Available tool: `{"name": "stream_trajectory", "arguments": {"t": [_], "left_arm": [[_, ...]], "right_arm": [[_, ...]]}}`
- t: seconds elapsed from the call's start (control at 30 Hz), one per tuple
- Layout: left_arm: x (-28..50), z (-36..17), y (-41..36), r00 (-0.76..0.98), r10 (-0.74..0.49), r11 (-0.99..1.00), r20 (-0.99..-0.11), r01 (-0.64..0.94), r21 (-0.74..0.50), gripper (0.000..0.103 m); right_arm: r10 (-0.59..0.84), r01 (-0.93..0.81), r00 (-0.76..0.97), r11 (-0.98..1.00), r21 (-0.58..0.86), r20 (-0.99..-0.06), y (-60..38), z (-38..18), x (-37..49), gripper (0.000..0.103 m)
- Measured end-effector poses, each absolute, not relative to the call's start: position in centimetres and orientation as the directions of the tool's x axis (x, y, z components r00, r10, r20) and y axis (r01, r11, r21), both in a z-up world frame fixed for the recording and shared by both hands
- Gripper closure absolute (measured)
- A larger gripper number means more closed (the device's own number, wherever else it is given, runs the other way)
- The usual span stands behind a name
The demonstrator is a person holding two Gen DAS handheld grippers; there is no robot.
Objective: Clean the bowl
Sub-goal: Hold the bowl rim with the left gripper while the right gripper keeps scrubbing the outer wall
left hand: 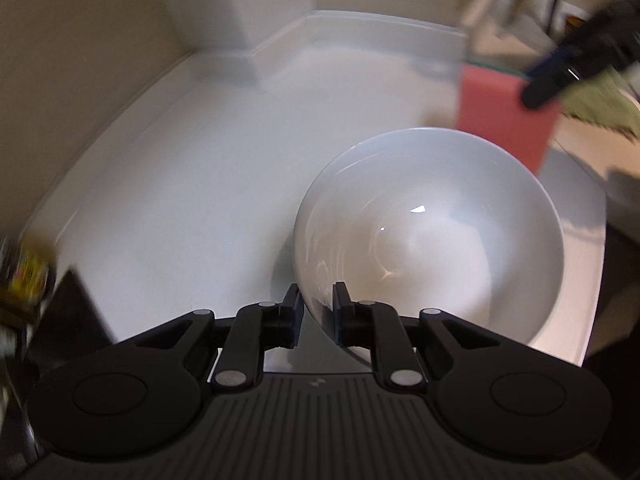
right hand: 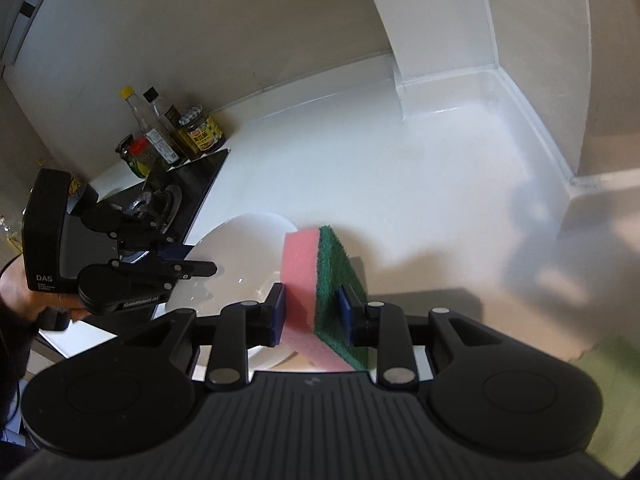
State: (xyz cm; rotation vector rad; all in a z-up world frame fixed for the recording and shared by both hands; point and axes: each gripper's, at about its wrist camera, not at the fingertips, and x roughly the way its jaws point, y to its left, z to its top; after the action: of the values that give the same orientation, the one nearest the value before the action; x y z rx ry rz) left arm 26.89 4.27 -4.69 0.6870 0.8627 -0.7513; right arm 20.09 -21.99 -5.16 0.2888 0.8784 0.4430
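A white bowl (left hand: 432,240) fills the middle right of the left wrist view, tilted above the white counter (left hand: 180,180). My left gripper (left hand: 317,312) is shut on its near rim, one pad inside and one outside. Just beyond the bowl's far edge hangs a pink sponge (left hand: 504,120), with the blurred right gripper (left hand: 560,76) holding it from the upper right. In the right wrist view my right gripper (right hand: 312,312) is shut on the sponge (right hand: 300,264), pink on the left and green scouring pad on the right. There the bowl (right hand: 240,256) sits left of the sponge, gripped by the left gripper (right hand: 192,259).
Several bottles and jars (right hand: 172,136) stand at the back left beside a black glass stove top (right hand: 200,176). A hand (right hand: 24,304) holds the left gripper's body. A green cloth (right hand: 600,380) lies at the right. A white wall column (right hand: 440,40) meets the counter's raised back edge.
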Motion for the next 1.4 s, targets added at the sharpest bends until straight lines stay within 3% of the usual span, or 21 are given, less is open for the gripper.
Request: {"name": "stream_trajectory", "arguments": {"t": [0.13,0.2,0.4,0.43,0.5,0.53,0.73,0.9,1.27,1.4], "left_arm": [[28.1,-4.3,3.3,0.388,-0.334,0.513,-0.859,0.839,0.18,0.086],[29.0,-4.0,3.4,0.389,-0.293,0.643,-0.873,0.757,0.121,0.079],[27.5,-3.6,6.0,0.409,-0.216,0.895,-0.886,0.446,-0.013,0.079],[27.2,-3.6,6.0,0.418,-0.217,0.896,-0.882,0.443,-0.011,0.08],[26.6,-3.8,6.1,0.436,-0.221,0.896,-0.873,0.444,-0.005,0.094],[26.4,-3.9,5.9,0.445,-0.221,0.881,-0.868,0.474,0.019,0.096],[27.2,-4.1,4.4,0.445,-0.208,0.781,-0.871,0.611,0.126,0.092],[27.1,-4.3,3.1,0.471,-0.159,0.748,-0.868,0.631,0.205,0.09],[26.3,-4.3,3.2,0.492,-0.152,0.76,-0.857,0.613,0.216,0.09],[26.3,-4.4,3.4,0.495,-0.155,0.78,-0.855,0.592,0.202,0.09]], "right_arm": [[0.457,-0.247,0.579,0.887,0.389,-0.675,-22.0,-4.9,21.6,0.079],[0.455,-0.251,0.58,0.889,0.383,-0.676,-21.9,-4.9,21.7,0.079],[0.479,-0.249,0.558,0.876,0.414,-0.678,-22.1,-5.6,20.6,0.079],[0.481,-0.25,0.557,0.875,0.415,-0.678,-22.0,-5.7,20.2,0.079],[0.482,-0.257,0.552,0.875,0.411,-0.681,-21.7,-5.7,19.8,0.079],[0.484,-0.266,0.545,0.874,0.406,-0.685,-21.5,-5.6,19.6,0.079],[0.498,-0.286,0.533,0.867,0.408,-0.685,-21.6,-5.2,20.8,0.079],[0.477,-0.289,0.563,0.879,0.38,-0.675,-20.5,-5.0,21.8,0.079],[0.453,-0.304,0.606,0.892,0.336,-0.654,-19.1,-4.5,22.4,0.079],[0.447,-0.319,0.662,0.895,0.312,-0.602,-19.1,-2.8,21.2,0.079]]}}
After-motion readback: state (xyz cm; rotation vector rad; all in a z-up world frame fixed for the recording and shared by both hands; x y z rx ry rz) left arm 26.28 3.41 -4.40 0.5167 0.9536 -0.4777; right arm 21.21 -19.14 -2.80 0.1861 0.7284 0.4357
